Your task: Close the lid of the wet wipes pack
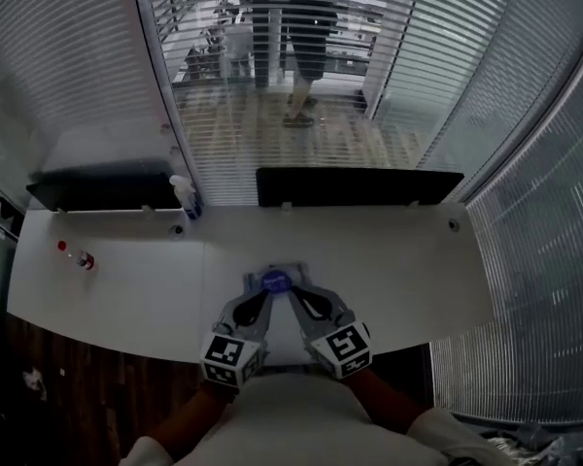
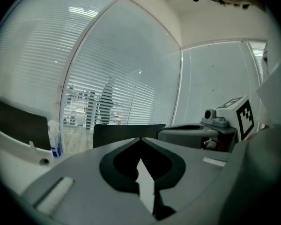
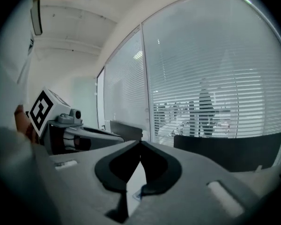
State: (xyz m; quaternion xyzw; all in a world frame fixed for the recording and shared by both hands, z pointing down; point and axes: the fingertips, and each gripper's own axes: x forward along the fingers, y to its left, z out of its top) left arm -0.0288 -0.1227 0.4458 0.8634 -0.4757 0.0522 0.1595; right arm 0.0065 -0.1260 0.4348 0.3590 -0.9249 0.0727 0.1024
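Observation:
The wet wipes pack (image 1: 275, 281) lies flat on the white table (image 1: 398, 260) near its front edge, with a blue oval patch on top. Whether its lid is up or down I cannot tell. My left gripper (image 1: 264, 295) and right gripper (image 1: 292, 295) point inward, and their tips meet just in front of the pack. In the left gripper view the left gripper (image 2: 140, 139) has its jaws shut, tips touching, nothing between them. In the right gripper view the right gripper (image 3: 140, 143) is shut too, and a scrap of the pack (image 3: 137, 195) shows through the gap below.
A spray bottle (image 1: 186, 198) stands at the table's back left, and a small red-capped bottle (image 1: 79, 258) lies at the left. Two dark panels (image 1: 360, 186) (image 1: 97, 190) line the far edge. Beyond the glass and blinds stands a person (image 1: 307, 37).

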